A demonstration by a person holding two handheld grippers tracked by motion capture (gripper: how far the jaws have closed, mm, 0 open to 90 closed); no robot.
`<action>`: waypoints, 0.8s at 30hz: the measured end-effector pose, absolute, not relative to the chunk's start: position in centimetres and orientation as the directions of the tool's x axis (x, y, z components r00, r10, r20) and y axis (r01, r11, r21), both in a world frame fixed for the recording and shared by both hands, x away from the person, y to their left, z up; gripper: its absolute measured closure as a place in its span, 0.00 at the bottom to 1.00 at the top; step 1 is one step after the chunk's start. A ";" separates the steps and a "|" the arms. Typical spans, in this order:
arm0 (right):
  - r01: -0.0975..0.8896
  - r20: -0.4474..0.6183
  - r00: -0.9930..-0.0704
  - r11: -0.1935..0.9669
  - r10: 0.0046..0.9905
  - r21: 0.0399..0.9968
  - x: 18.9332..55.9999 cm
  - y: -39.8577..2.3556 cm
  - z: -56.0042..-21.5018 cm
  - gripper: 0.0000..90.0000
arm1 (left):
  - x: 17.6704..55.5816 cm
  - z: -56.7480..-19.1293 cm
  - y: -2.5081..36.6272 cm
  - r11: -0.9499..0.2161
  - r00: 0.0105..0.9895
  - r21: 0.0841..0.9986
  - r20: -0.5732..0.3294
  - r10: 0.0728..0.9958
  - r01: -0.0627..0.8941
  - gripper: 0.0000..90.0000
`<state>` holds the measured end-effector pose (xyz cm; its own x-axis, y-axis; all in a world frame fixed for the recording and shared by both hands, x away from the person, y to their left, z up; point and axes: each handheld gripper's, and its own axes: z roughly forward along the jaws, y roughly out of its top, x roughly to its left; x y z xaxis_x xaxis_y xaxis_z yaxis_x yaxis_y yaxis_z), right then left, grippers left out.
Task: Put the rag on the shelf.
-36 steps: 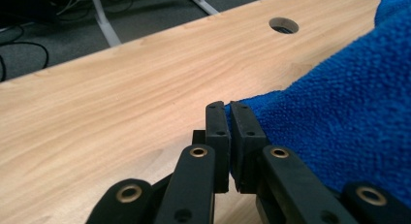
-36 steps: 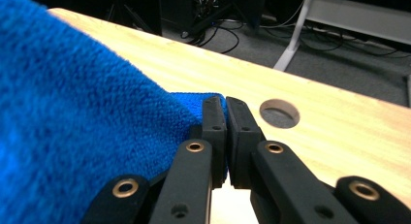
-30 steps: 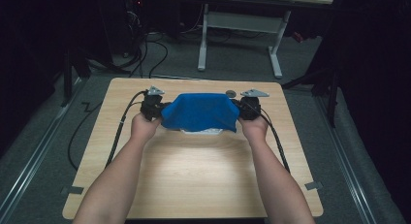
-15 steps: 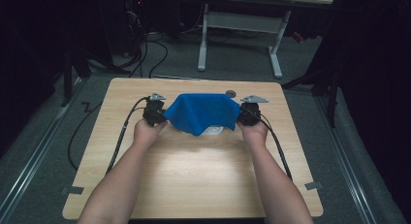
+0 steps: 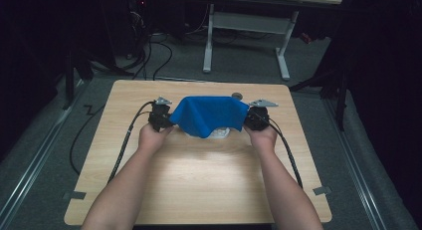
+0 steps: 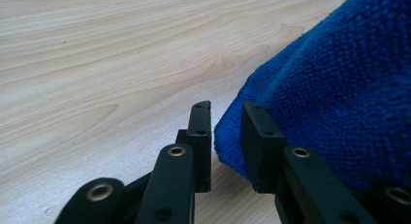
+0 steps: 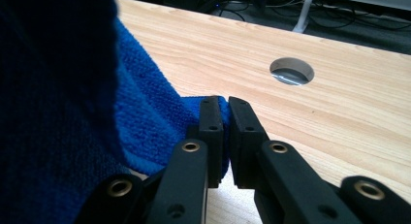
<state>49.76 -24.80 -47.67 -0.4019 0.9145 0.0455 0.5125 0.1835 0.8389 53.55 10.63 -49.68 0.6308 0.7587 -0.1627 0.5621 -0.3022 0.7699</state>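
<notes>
I am laying the blue cloth (image 5: 209, 115) over a white object (image 5: 219, 134) at the far middle of the table (image 5: 199, 185), and now is the moment of letting go. The left gripper (image 5: 166, 121) sits at 9 o'clock of the cloth; its jaws have just been opening, and in the left gripper view the cloth corner (image 6: 232, 141) lies loose in the gap, so nothing is pressed anymore. The right gripper (image 5: 249, 119), at 3 o'clock of the cloth, is nearly pressed together; its jaws have just been opening a little, but in the right gripper view they still pinch the cloth edge (image 7: 220, 105), I think.

To do this step well, I would open the right jaws fully before moving either hand, then draw both grippers outward and low, so the pile does not catch on the pads and drag the cover off. The cloth sags in the middle toward 6 o'clock, where a little white shows, so it may need a small correction.

The table is pale wood with a round cable hole (image 7: 291, 71) near its far edge. Around it I see grey floor, cables, and a white desk frame (image 5: 246, 36) at 12 o'clock; the rest of the room is dark.
</notes>
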 end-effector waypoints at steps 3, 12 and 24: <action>0.510 0.043 -0.395 0.180 0.918 0.841 49.7 -25.0 -47.4 0.89 | 53.4 -49.3 10.8 -0.305 0.624 0.774 -0.145 0.768 0.555 0.77; 0.495 0.024 -0.363 0.170 0.932 0.852 49.3 -26.0 -45.7 0.79 | 52.9 -47.9 12.4 -0.278 0.591 0.803 -0.111 0.799 0.528 0.70; 0.454 0.001 -0.334 0.159 0.943 0.877 48.5 -27.4 -43.8 0.75 | 52.3 -46.5 14.6 -0.252 0.550 0.820 -0.089 0.830 0.513 0.67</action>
